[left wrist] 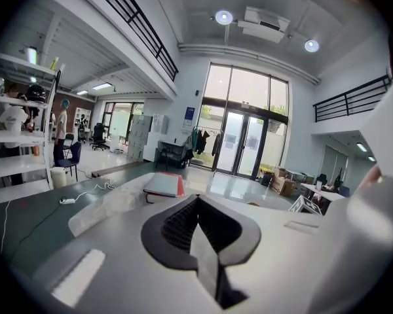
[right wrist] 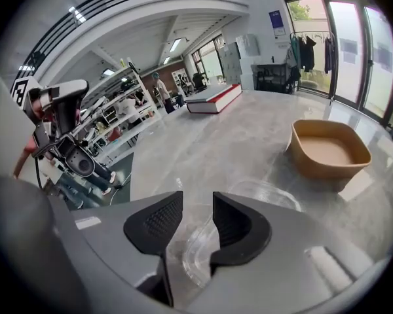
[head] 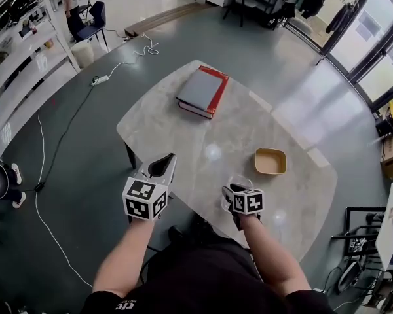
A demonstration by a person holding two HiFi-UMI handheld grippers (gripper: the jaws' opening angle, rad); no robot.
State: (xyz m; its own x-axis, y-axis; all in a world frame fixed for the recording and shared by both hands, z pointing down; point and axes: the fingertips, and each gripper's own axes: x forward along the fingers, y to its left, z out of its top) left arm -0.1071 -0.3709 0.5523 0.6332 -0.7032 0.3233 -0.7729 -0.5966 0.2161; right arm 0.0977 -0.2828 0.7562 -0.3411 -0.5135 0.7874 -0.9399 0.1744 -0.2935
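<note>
My right gripper (head: pixel 234 190) (right wrist: pixel 198 205) is low over the marble table (head: pixel 249 120) near its front edge. Its jaws stand a narrow gap apart, closed on the rim of a clear plastic lid (right wrist: pixel 265 191) (head: pixel 241 180) that reaches forward from them. A tan square bowl (head: pixel 270 161) (right wrist: pixel 330 148) sits empty on the table just beyond and to the right of it. My left gripper (head: pixel 162 167) (left wrist: pixel 195 201) hangs at the table's left front edge, shut, with nothing between its pads. A grey book with a red spine (head: pixel 202 91) (left wrist: pixel 162 184) (right wrist: pixel 213 98) lies at the far side.
A white power strip (head: pixel 99 80) and its cable lie on the dark floor to the left. White shelving (head: pixel 23 57) lines the left wall, with a chair (head: pixel 92 19) beyond it. Glass doors (head: pixel 370 31) stand at the far right, and a person's shoes (head: pixel 16 185) show at the left edge.
</note>
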